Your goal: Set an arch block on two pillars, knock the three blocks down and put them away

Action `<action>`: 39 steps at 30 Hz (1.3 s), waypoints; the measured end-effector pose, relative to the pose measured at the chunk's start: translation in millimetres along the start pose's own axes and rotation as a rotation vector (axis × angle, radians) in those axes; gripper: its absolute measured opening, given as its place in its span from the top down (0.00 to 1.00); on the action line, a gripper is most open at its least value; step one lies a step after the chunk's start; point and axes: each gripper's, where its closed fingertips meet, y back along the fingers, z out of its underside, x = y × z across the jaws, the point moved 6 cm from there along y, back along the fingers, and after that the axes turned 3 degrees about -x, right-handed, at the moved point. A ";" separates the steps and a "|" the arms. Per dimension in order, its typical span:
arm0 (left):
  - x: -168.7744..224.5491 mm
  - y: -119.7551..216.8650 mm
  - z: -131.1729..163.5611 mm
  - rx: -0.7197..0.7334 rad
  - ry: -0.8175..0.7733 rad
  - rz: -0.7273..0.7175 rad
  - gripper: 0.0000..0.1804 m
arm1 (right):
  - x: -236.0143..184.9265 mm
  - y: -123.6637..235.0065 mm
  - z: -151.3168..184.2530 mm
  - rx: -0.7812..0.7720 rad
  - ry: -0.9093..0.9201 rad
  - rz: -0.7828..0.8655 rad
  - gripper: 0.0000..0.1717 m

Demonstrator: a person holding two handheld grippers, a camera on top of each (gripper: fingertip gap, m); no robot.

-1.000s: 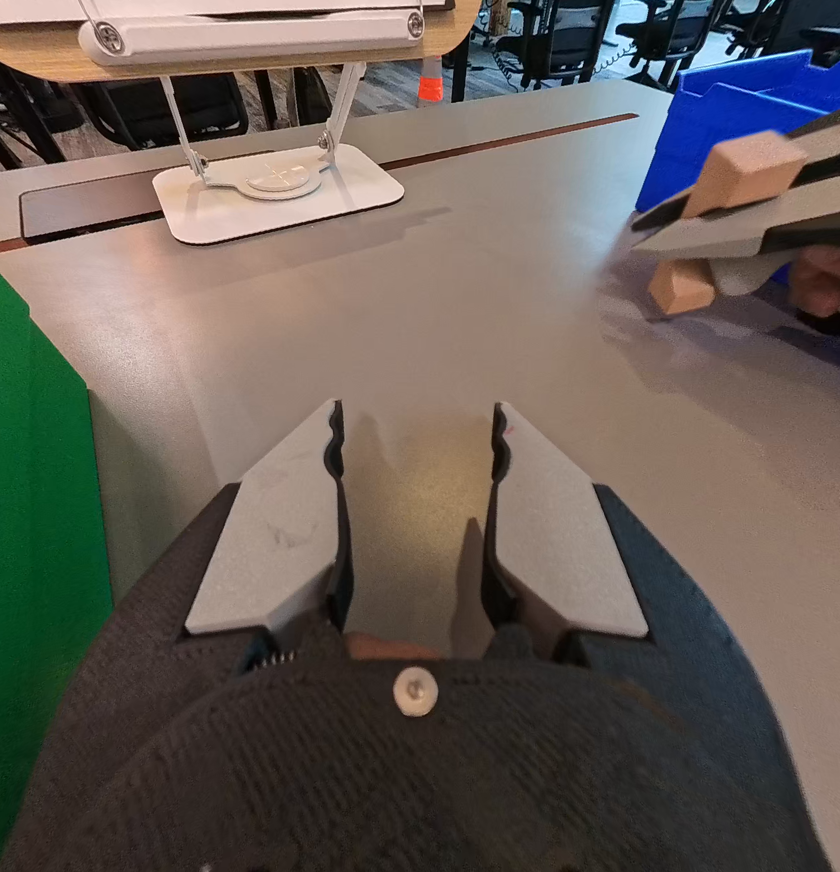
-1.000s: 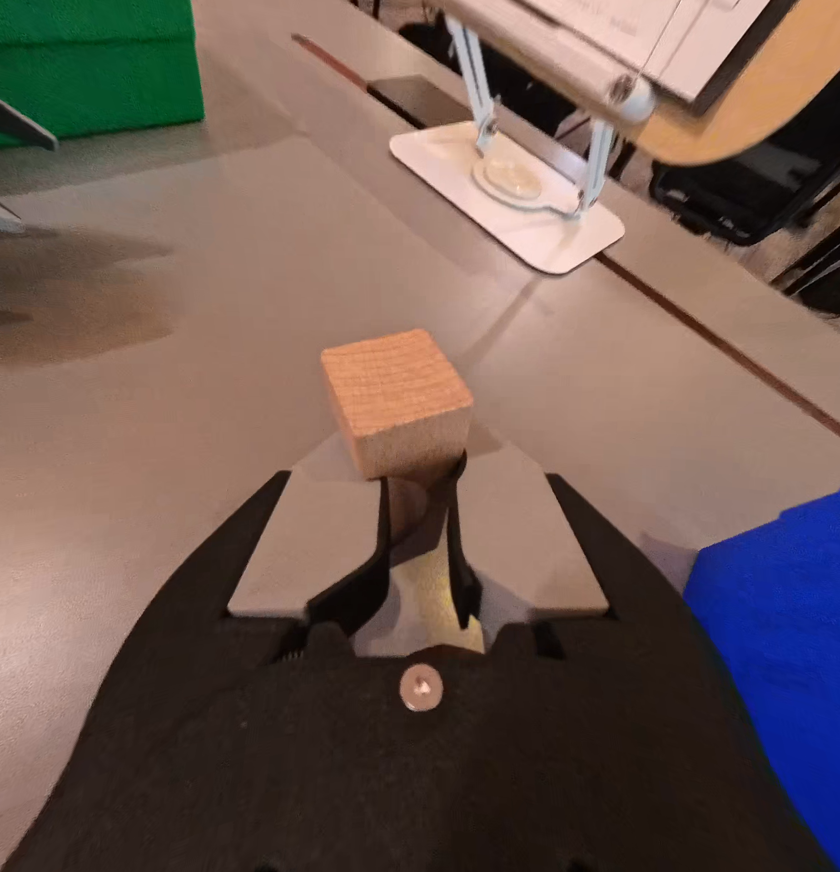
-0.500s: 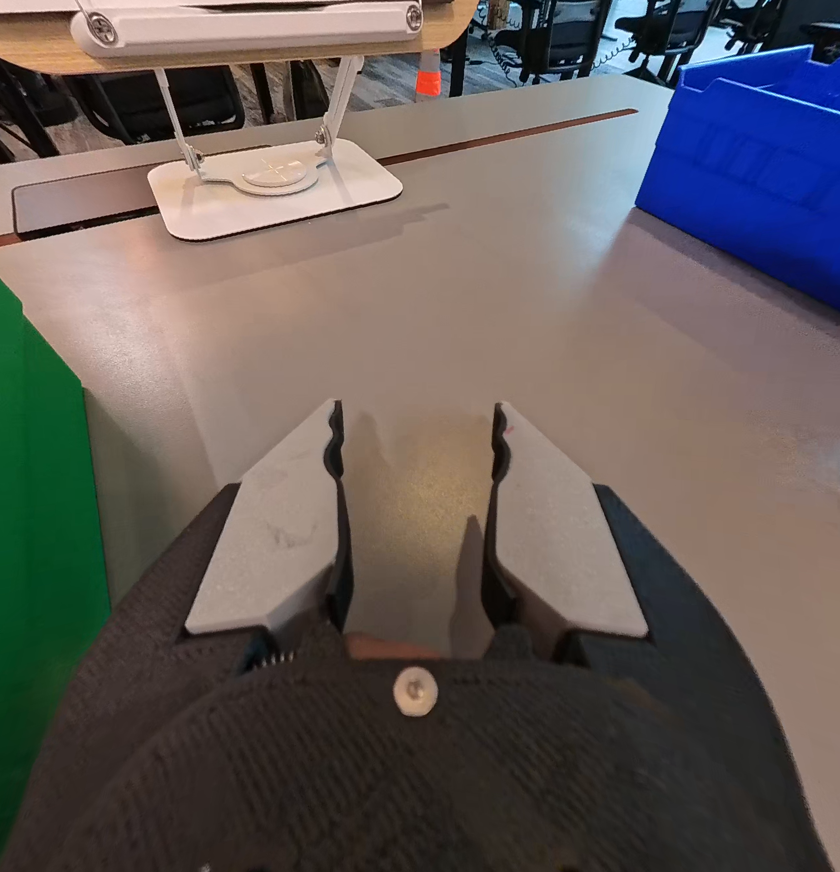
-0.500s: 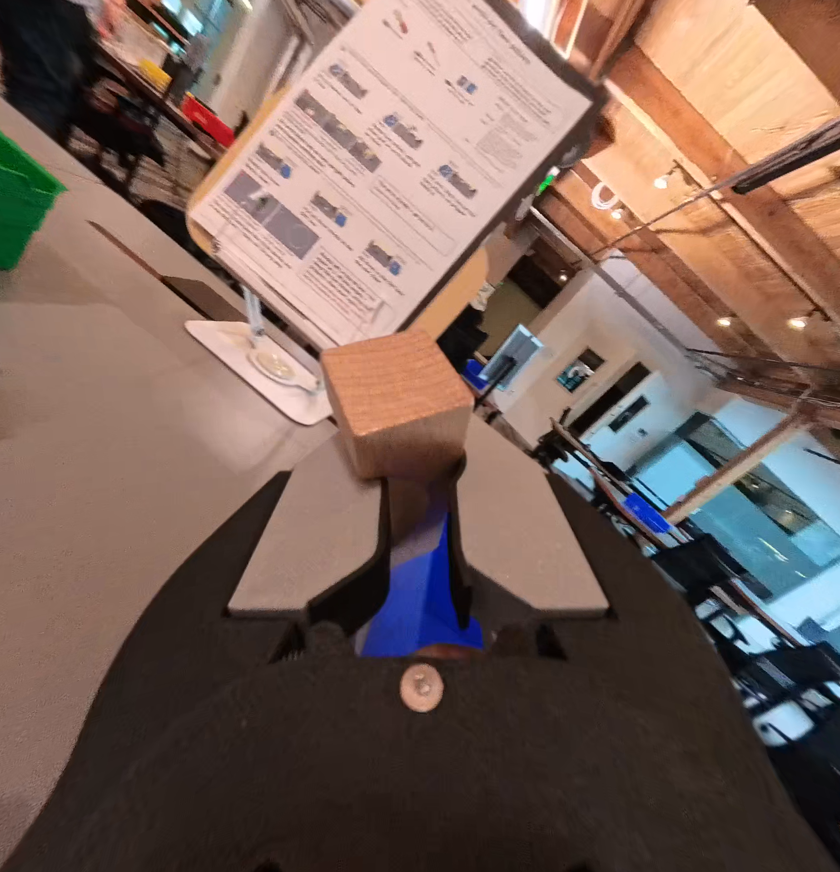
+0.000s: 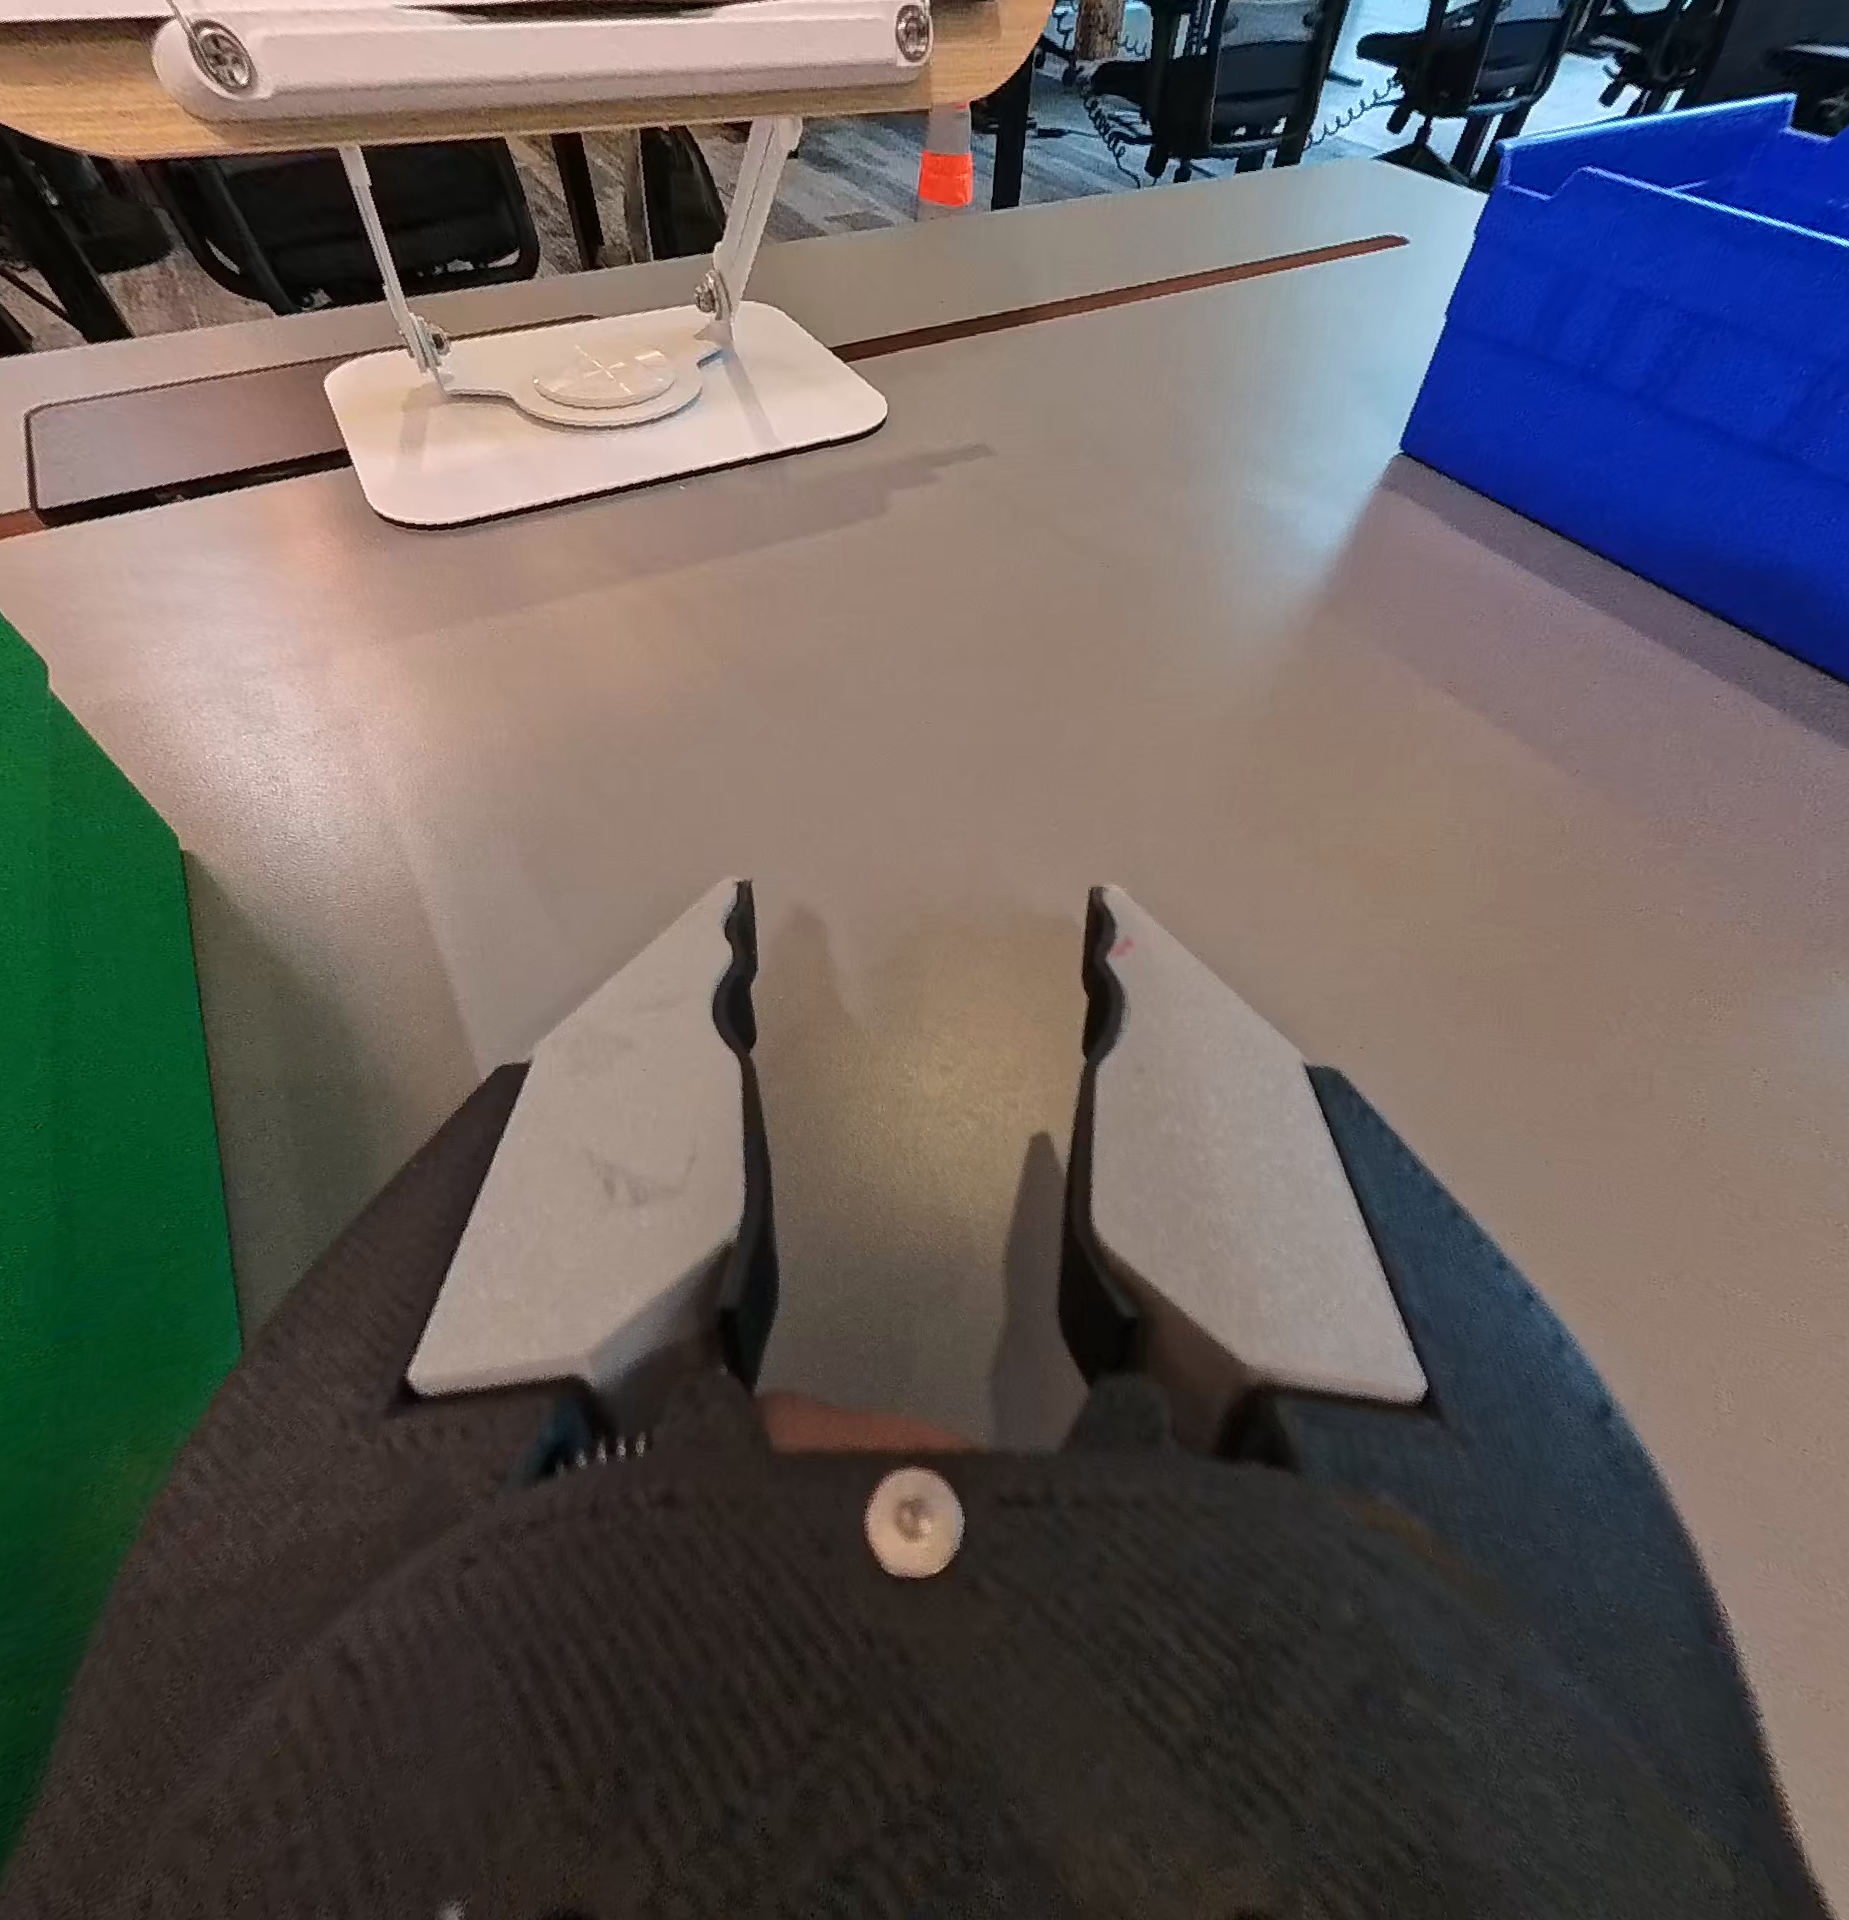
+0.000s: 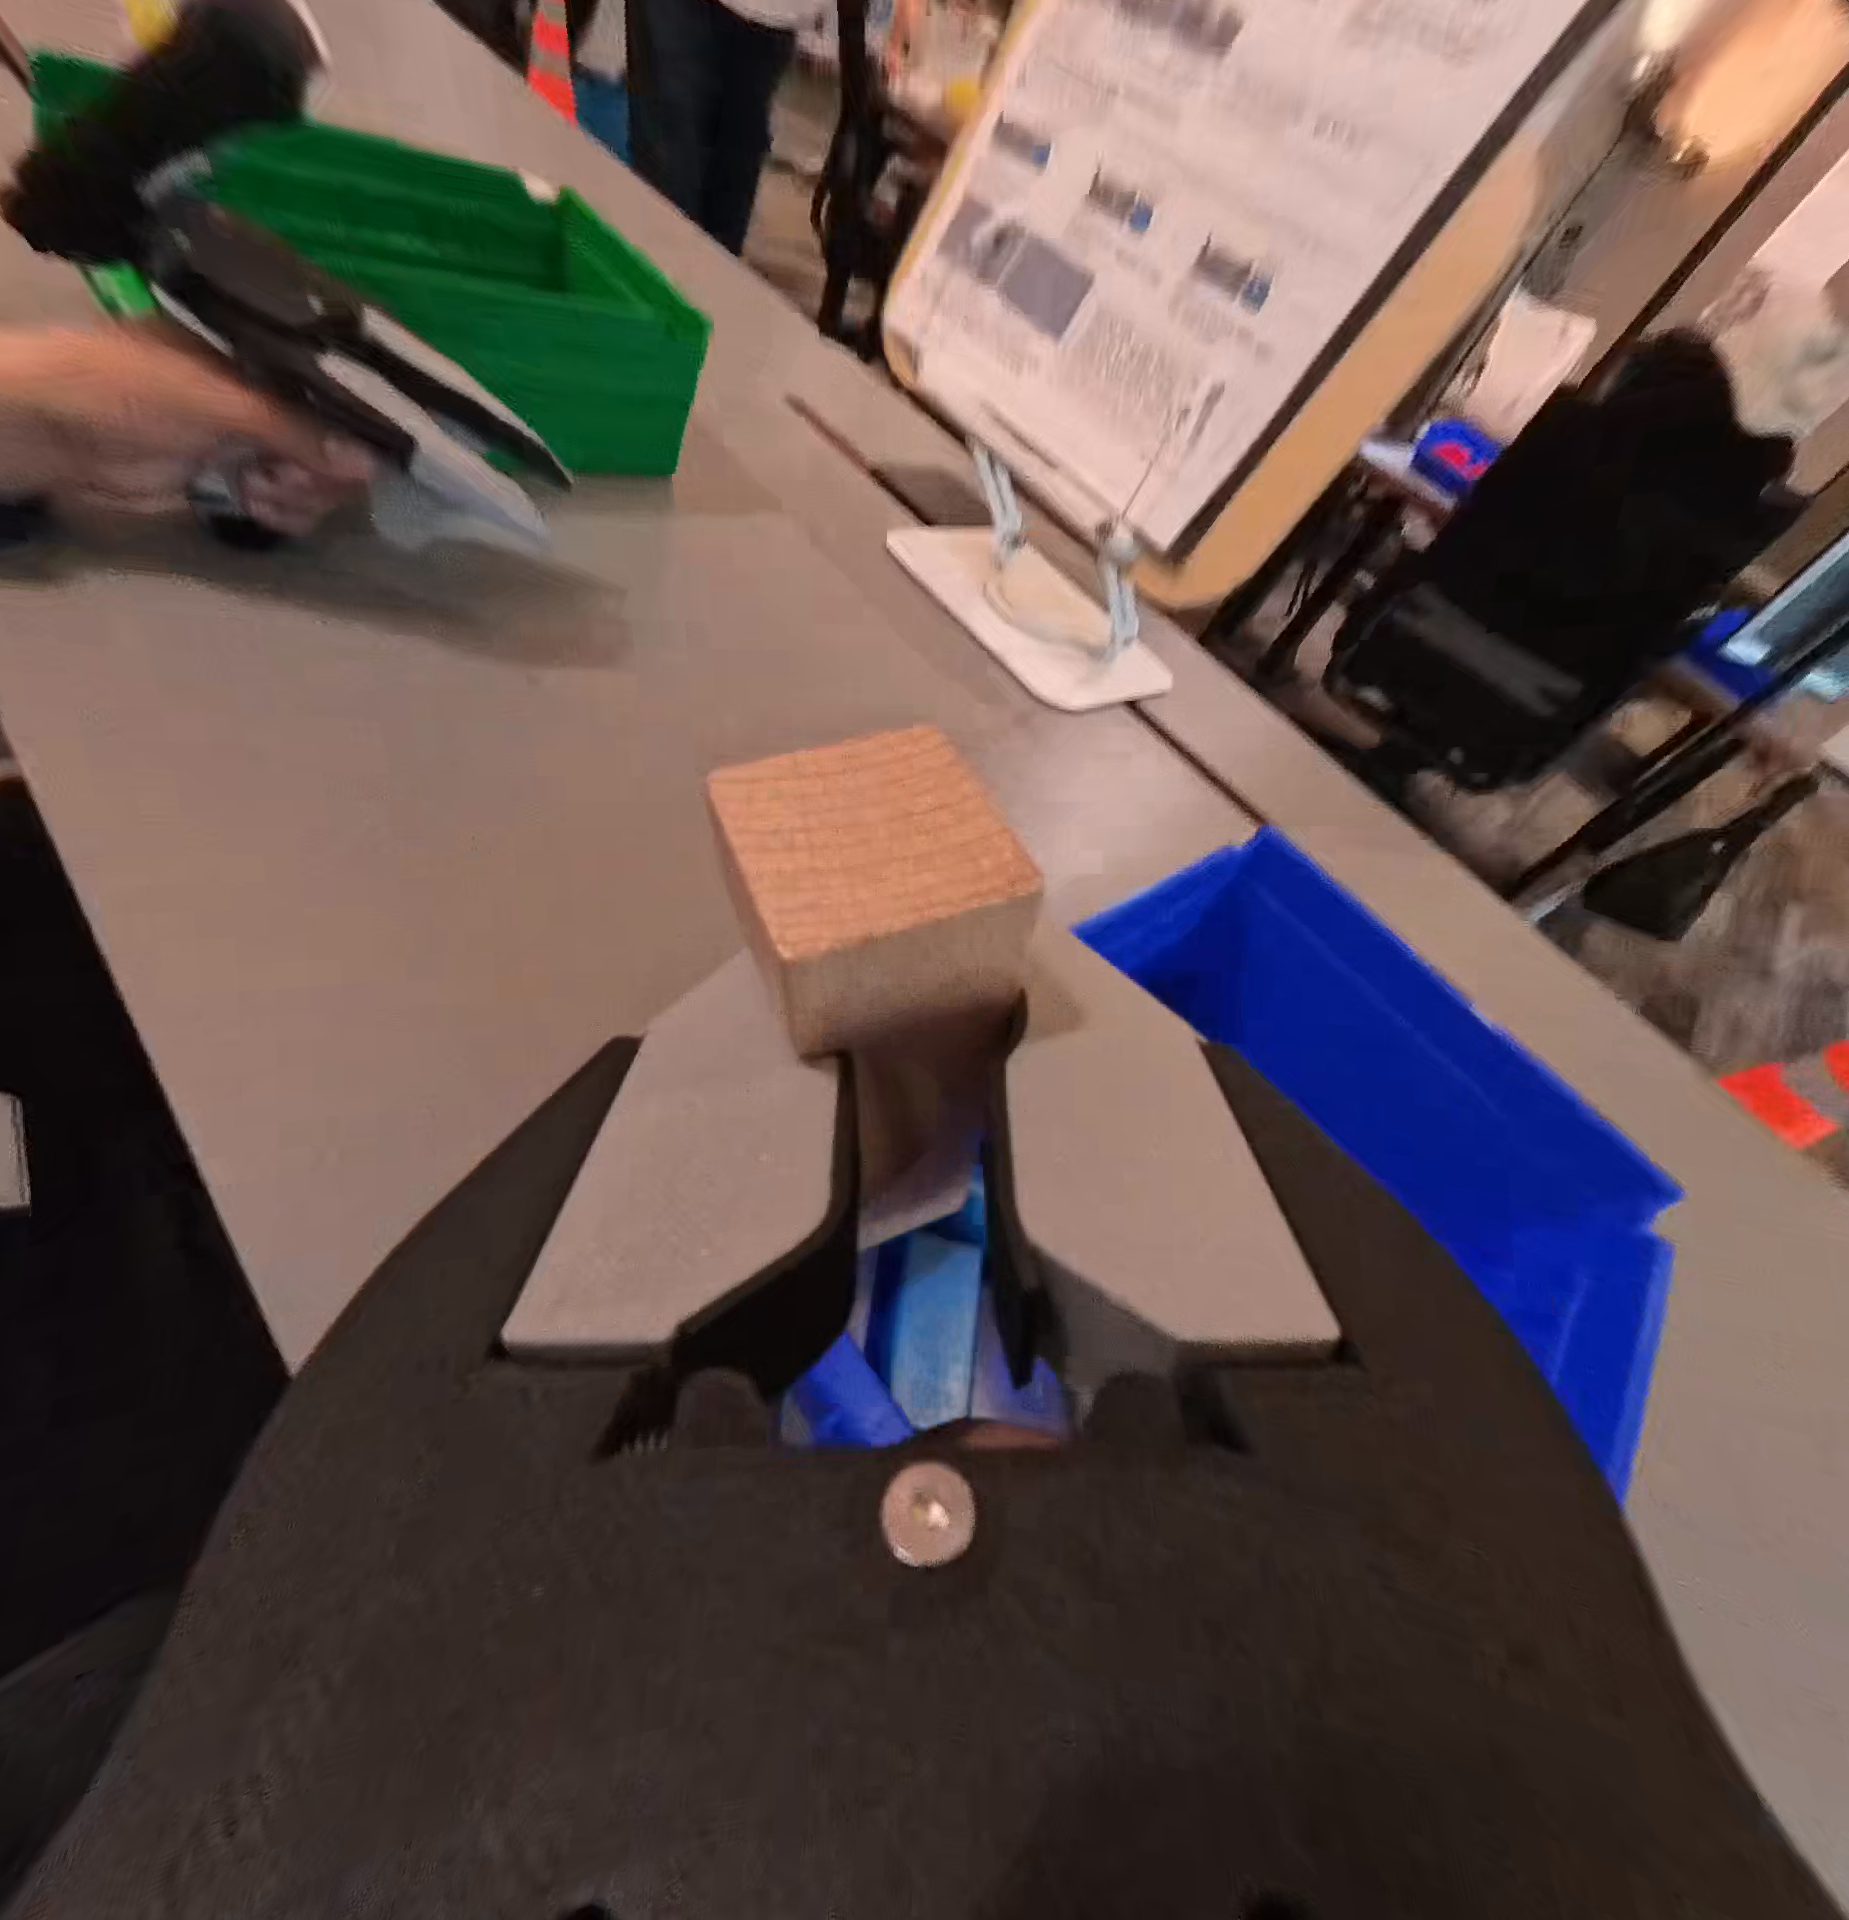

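- The right gripper (image 6: 925,1023) pinches a wooden block (image 6: 873,878), pale brown with ringed end grain on top; the block stands up out of the fingertips, its lower part clamped between the two grey fingers (image 6: 691,1174).
- Directly below and just to the right of that gripper is a blue bin (image 6: 1419,1060); blue shows through the slot between the fingers, behind the block's lower end.
- Ahead and to its left, across the grey table (image 6: 380,831), the left gripper (image 6: 452,488) appears heavily blurred in a person's hand (image 6: 120,426), so its fingertips cannot be read well from here.
- In its own view the left gripper (image 5: 920,904) is spread wide, with bare table (image 5: 899,675) showing between the fingers (image 5: 629,1143).
- A green bin (image 5: 58,1039) sits close on its left side, the blue bin (image 5: 1678,416) well off to its front right.
- A white stand (image 5: 608,416) carrying a board with printed sheets (image 6: 1211,239) stands ahead of both grippers.
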 end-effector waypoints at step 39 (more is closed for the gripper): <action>33.4 -18.9 2.7 -0.098 -0.220 0.013 0.61 | 20.5 79.8 22.4 0.160 -0.512 0.463 0.68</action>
